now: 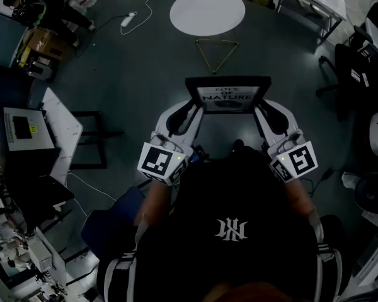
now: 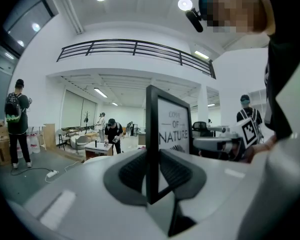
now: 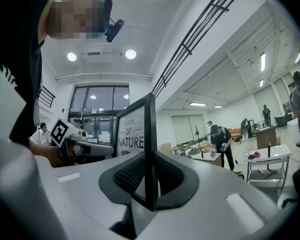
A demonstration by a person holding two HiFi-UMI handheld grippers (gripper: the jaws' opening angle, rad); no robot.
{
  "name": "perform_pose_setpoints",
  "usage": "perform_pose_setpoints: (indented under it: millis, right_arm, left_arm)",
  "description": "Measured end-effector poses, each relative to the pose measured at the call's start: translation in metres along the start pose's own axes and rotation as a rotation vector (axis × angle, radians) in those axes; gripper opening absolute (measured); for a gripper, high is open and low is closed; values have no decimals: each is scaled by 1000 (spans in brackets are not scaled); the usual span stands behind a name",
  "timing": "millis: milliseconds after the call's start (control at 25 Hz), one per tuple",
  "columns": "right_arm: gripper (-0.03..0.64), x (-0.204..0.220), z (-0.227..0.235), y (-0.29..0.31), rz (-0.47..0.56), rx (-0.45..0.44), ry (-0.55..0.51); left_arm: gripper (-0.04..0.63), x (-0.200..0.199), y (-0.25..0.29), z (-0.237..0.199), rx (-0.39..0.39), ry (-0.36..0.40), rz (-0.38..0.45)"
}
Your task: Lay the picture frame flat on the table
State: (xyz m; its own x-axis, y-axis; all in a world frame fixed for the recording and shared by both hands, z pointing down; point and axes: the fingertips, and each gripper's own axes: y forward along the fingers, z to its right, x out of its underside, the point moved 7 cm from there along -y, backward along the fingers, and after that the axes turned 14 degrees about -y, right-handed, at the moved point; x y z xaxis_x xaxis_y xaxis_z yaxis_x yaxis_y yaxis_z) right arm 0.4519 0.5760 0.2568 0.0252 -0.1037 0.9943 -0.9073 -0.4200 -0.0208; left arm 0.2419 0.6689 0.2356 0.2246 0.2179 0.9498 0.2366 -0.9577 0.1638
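Dark grey floor. White power strip [image 1: 128,19] lies on it, with a white cable running off its far end.

- Left of the strip: person in dark clothes [image 1: 41,6]. Cardboard boxes [image 1: 43,44] just near side of that person.
- Right of the strip, nearer the camera: thin gold wire triangle [image 1: 217,53].
- Well nearer than the strip, at left: white desk [image 1: 68,131] bearing grey box [image 1: 26,129]. Black metal stand [image 1: 93,140] just beside the desk.
- Left gripper view: person with backpack [image 2: 16,121] stands left of the strip. Person in black cap [image 2: 111,133] bends over a low table beyond it, to the right.
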Motion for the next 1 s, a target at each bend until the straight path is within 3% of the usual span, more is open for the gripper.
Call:
perform_pose_setpoints:
  millis: [440, 1000]
  right_arm:
    - [54, 24, 95, 31, 25, -47, 33]
    - [54, 38, 100, 128, -9, -112, 50]
  left_arm:
    - [75, -6, 87, 2, -59, 2, -19]
    - [75, -16, 106, -87, -110, -51, -24]
